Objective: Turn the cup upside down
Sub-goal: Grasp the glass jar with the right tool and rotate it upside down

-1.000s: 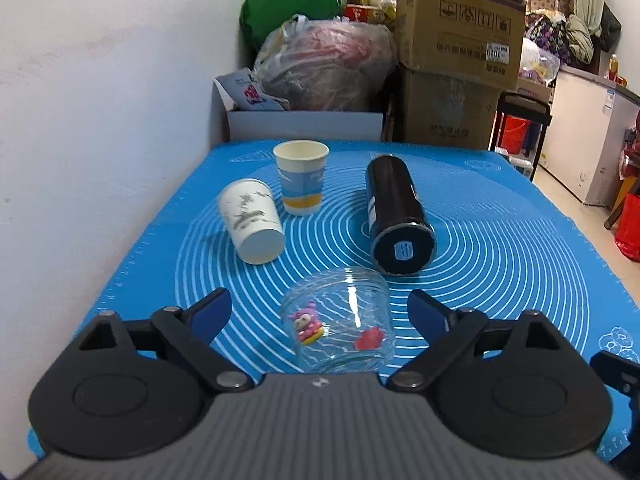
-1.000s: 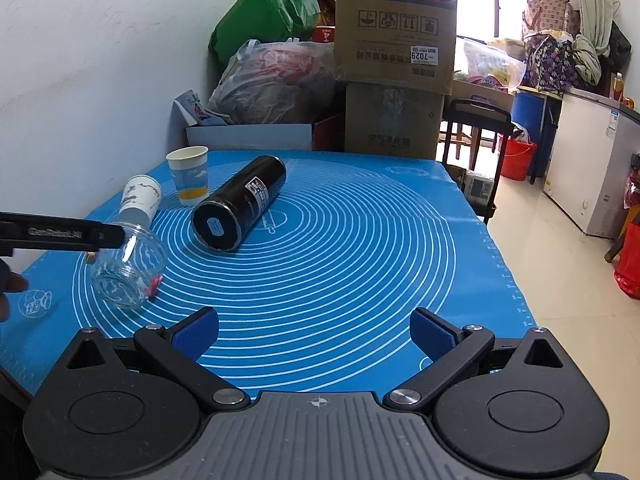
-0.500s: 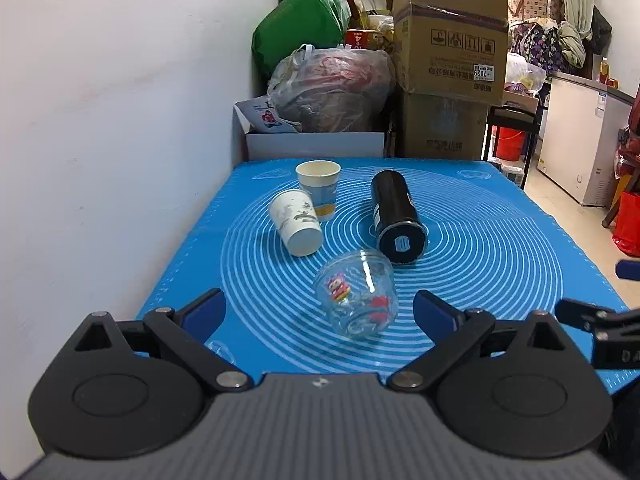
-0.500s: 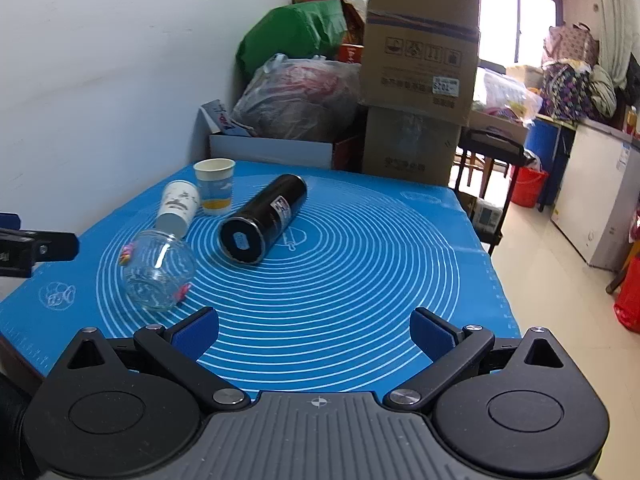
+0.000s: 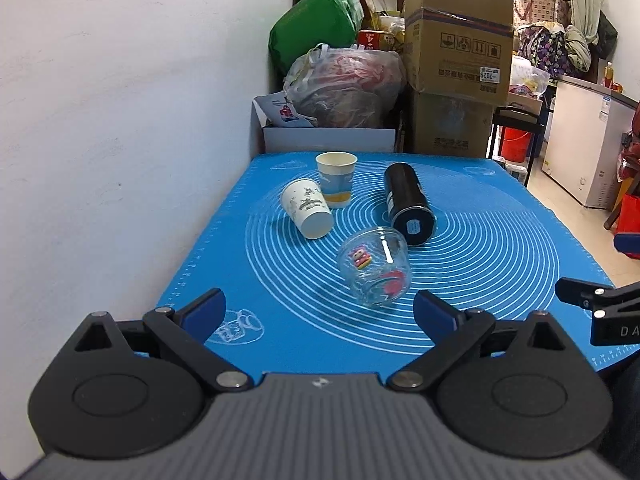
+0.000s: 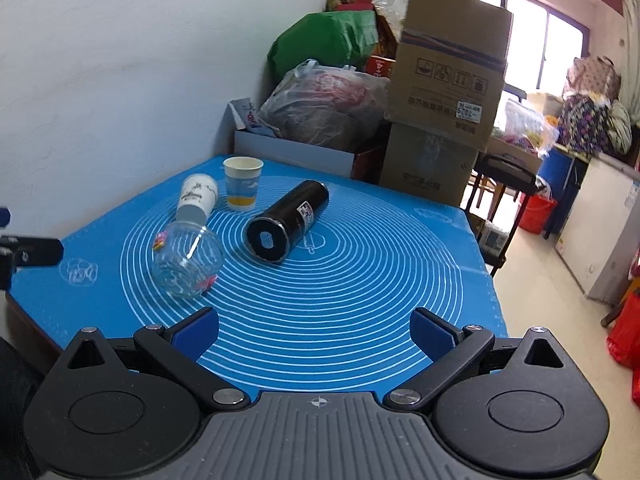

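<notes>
Your left gripper (image 5: pixel 320 314) is spread wide and holding nothing at the mat's near edge, with the clear glass cup with cartoon stickers (image 5: pixel 374 266) lying on its side on the round-lined blue silicone mat (image 5: pixel 500 248), just ahead and apart. Your right gripper (image 6: pixel 314 330) is released too, the cup (image 6: pixel 186 258) off to its left near the black cylindrical flask (image 6: pixel 286 220).

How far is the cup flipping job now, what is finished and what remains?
Done: nothing visible; the glass cup lies on its side, the blue paper cup stands mouth up. In hand: nothing; left tongs and right tongs are open, empty. Remaining: grasp a cup and invert it.
</notes>
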The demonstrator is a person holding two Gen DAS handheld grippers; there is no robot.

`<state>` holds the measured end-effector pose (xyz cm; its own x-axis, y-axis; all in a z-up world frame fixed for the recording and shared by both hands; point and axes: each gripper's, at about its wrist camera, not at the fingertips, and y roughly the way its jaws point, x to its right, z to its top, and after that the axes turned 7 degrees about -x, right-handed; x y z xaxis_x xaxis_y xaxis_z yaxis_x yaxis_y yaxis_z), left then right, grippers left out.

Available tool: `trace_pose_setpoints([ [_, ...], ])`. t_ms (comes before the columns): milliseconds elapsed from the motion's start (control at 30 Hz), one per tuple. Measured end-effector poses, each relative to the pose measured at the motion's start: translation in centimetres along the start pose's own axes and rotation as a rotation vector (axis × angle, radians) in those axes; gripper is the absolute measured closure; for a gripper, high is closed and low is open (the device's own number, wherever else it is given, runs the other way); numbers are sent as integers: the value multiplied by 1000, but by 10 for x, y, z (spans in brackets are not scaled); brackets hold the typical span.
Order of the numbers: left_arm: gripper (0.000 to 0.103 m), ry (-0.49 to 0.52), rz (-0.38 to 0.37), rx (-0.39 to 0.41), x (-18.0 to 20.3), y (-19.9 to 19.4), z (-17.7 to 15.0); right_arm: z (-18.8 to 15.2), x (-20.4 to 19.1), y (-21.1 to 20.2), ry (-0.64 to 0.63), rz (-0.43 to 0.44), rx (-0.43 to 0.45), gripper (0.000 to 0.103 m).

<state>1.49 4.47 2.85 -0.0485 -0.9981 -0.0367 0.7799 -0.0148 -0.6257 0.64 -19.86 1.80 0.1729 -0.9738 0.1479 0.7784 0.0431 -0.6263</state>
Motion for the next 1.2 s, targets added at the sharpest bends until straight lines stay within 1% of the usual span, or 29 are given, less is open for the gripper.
trace_pose_setpoints([
  [67, 4, -9, 8, 2, -5, 1, -1, 3, -7, -1, -67, -22, -3, 0],
  [133, 4, -21, 17, 0, -10, 4, -2, 12, -18, 2, -194, -58, -12, 0],
  [300, 4, -66, 33, -7, -29, 16, -9, 41, -64, 25, -694, -201, -11, 0],
  [400, 4, -93, 45, -17, -44, 26, -13, 57, -91, 44, -934, -223, -39, 0],
  [467, 4, -107, 60, -20, -54, 32, -17, 60, -112, 59, -1129, -242, -64, 0],
  [567, 4, -131, 70, -25, -68, 41, -21, 43, -143, 79, -1486, -298, -20, 0],
  [700, 4, -148, 72, -26, -81, 50, -24, 16, -167, 105, -1894, -348, 28, 0],
  [800, 4, -149, 68, -27, -85, 56, -24, -5, -170, 123, -2204, -374, 101, 0],
  [833, 4, -151, 64, -28, -86, 58, -24, -9, -169, 128, -2282, -379, 116, 0],
  [867, 4, -155, 60, -29, -87, 60, -24, -15, -166, 133, -2389, -373, 147, 0],
  [933, 4, -160, 50, -30, -90, 63, -26, -23, -160, 143, -2546, -361, 170, 0],
  [1033, 4, -169, 36, -35, -93, 69, -27, -29, -158, 158, -2690, -336, 155, 1],
  [1067, 4, -172, 32, -37, -94, 71, -27, -31, -159, 163, -2728, -326, 150, 3],
  [1200, 4, -180, 25, -45, -96, 78, -27, -34, -158, 181, -2815, -287, 94, 5],
])
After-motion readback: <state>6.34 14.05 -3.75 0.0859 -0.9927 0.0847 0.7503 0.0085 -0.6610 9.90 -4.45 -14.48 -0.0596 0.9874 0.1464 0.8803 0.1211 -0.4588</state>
